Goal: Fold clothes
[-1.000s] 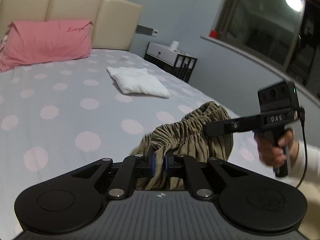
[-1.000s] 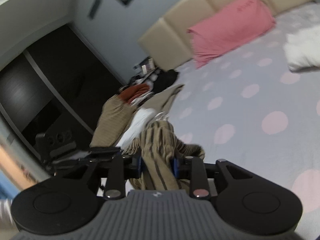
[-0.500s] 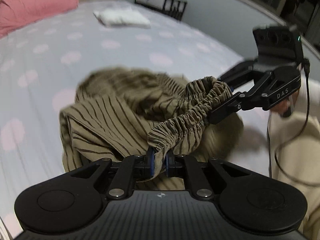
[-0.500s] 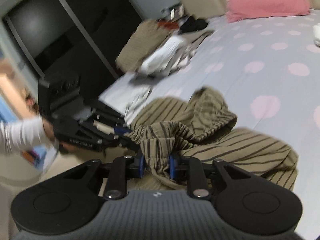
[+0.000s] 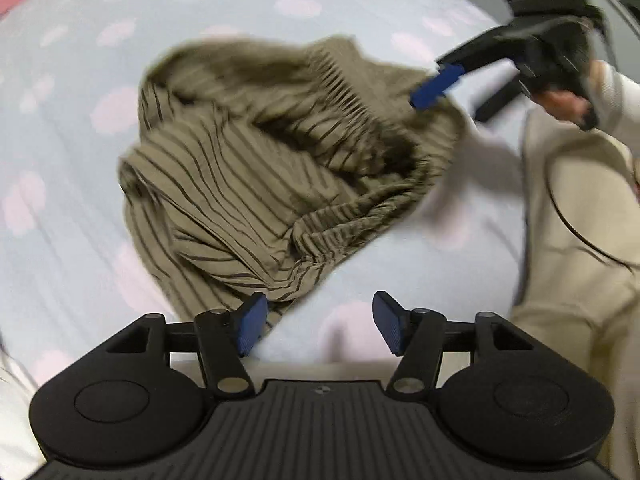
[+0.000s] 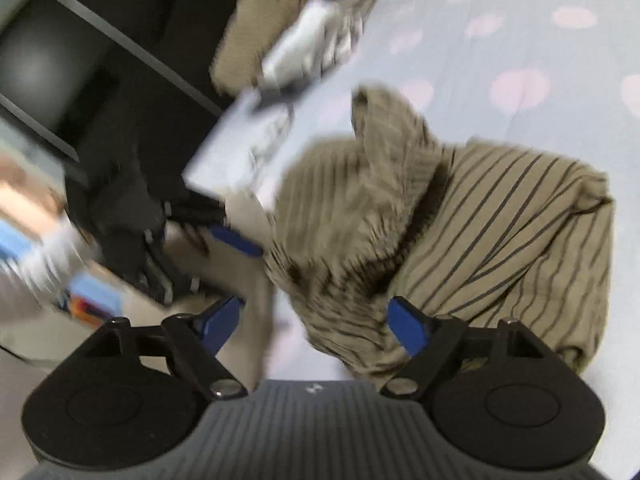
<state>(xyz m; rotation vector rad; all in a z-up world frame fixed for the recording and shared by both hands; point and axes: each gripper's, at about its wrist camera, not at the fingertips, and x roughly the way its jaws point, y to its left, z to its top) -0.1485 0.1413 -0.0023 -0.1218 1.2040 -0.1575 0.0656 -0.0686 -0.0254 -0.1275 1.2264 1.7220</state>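
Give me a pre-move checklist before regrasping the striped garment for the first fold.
1. Left gripper released: ok, jaws opening, no cloth between the pads.
2. Right gripper released: ok, jaws opening, pads apart with cloth lying loose between them.
3. Striped garment resting on the bed: ok.
4. Garment spread flat: not ok, it lies bunched and creased.
5. Elastic waistband visible for regrasp: ok, it curves along the near edge.
6. Garment clear of the clothes pile: ok, bare sheet between them.

trousers (image 5: 280, 168) crumpled on bed (image 5: 60, 240); clothes pile (image 6: 304, 40) behind, near bed edge.
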